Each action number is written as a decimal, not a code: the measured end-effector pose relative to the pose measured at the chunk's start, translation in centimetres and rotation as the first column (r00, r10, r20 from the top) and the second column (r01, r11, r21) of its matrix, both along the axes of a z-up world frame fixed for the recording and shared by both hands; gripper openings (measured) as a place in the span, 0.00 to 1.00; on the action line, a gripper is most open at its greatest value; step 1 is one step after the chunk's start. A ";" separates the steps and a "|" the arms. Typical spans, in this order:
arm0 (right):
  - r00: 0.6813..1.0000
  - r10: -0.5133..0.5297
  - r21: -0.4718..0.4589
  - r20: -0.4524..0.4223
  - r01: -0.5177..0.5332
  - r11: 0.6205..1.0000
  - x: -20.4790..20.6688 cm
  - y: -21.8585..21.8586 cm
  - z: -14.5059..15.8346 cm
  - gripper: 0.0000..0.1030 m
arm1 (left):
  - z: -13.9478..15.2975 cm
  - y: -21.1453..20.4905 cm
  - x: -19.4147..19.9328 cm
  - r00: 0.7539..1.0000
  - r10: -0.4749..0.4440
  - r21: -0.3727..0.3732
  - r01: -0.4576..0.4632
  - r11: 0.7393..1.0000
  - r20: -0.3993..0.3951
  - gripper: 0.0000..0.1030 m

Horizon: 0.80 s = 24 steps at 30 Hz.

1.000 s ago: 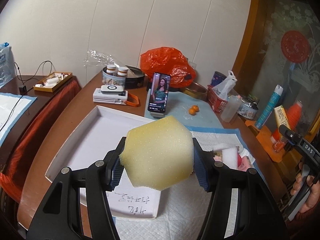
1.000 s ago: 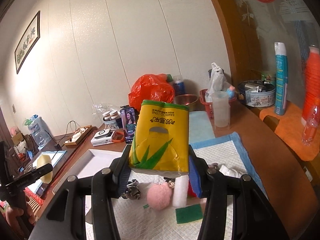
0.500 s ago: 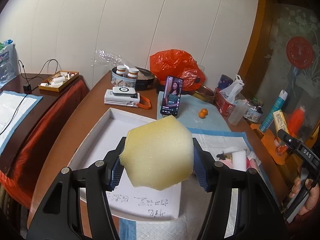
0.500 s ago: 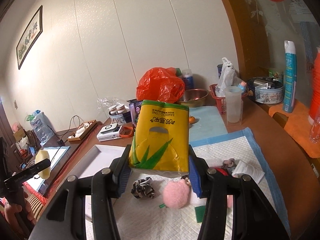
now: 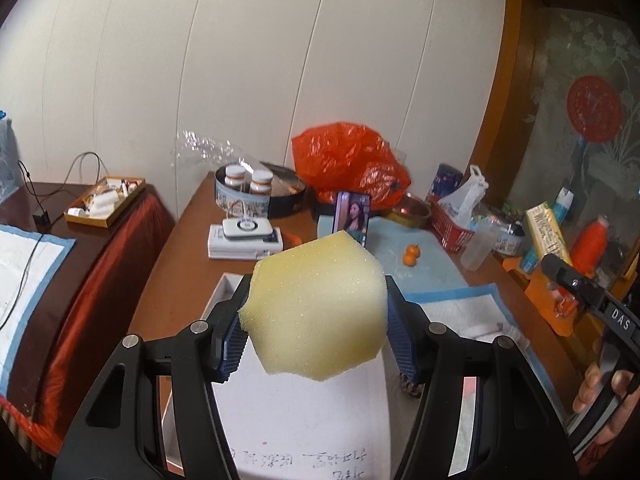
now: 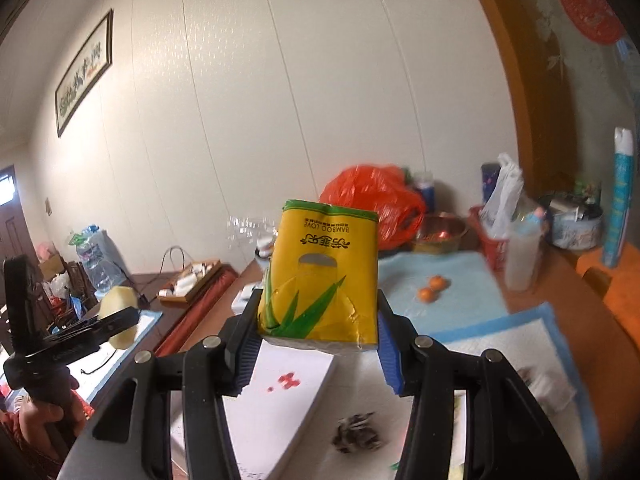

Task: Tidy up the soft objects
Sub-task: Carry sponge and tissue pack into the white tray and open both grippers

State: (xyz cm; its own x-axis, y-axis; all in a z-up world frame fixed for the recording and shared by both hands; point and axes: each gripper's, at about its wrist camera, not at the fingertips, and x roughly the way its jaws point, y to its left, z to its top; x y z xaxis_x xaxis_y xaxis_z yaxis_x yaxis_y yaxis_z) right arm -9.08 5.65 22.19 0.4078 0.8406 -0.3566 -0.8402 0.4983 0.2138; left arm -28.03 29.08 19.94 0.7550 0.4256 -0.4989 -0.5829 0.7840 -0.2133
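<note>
1. Pale yellow foam: sponge (image 5: 316, 308), faceted block, pinched between the blue pads of the left gripper (image 5: 316, 320), carried in the air above the white tray (image 5: 280, 412); also seen from the right wrist view (image 6: 120, 312) at far left, in the same gripper.
2. Yellow-and-green plastic: tissue pack (image 6: 320, 276), print upside down, green leaf pattern, clamped on both sides by the blue pads of the right gripper (image 6: 316, 340), lifted clear of the table.
3. White card: tray, shallow, low rim, handwriting along the near edge, on the brown table (image 5: 176, 280); a few small red spots on its floor in the right wrist view.
4. Dark striped fabric: scrunchie (image 6: 356, 436), loose on the white quilted pad (image 6: 520, 344), right of the tray; blurred.
5. Orange plastic: bag (image 5: 348, 164), crumpled, at the back of the table against the wall.
6. Glass and metal: phone (image 5: 352, 218), upright, screen lit, in front of the bag.
7. Orange peel: two small mandarins (image 5: 412, 254), touching, on the light blue mat (image 5: 424, 276).
8. Red plastic: basket (image 5: 450, 226), holding a white bag, right of the mat.
9. Skin: a hand (image 5: 604, 404) on the right gripper's grip, lower right of the left wrist view.
</note>
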 end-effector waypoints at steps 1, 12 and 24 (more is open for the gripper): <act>1.000 0.006 -0.014 -0.021 -0.007 1.000 -0.4 0.7 -0.9 0.49 | -0.5 0.1 0.1 1.000 -0.002 -0.003 0.002 1.000 -0.012 0.59; 0.985 0.035 -0.193 -0.168 -0.068 0.979 -4.5 7.6 -9.1 0.49 | -6.1 3.5 1.2 0.988 -0.047 -0.060 0.038 0.997 -0.148 0.59; 0.958 -0.020 -0.318 -0.285 -0.075 0.945 -5.1 12.1 -14.1 0.49 | -11.6 6.1 2.7 0.962 -0.107 -0.162 0.067 0.985 -0.251 0.60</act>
State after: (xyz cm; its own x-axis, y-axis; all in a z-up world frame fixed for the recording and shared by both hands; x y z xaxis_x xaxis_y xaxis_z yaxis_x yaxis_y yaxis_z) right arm -14.23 17.73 8.04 0.2296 0.6700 -0.7060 -0.7837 0.5574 0.2741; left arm -25.29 35.18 8.38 0.6232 0.2690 -0.7343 -0.5648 0.8043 -0.1847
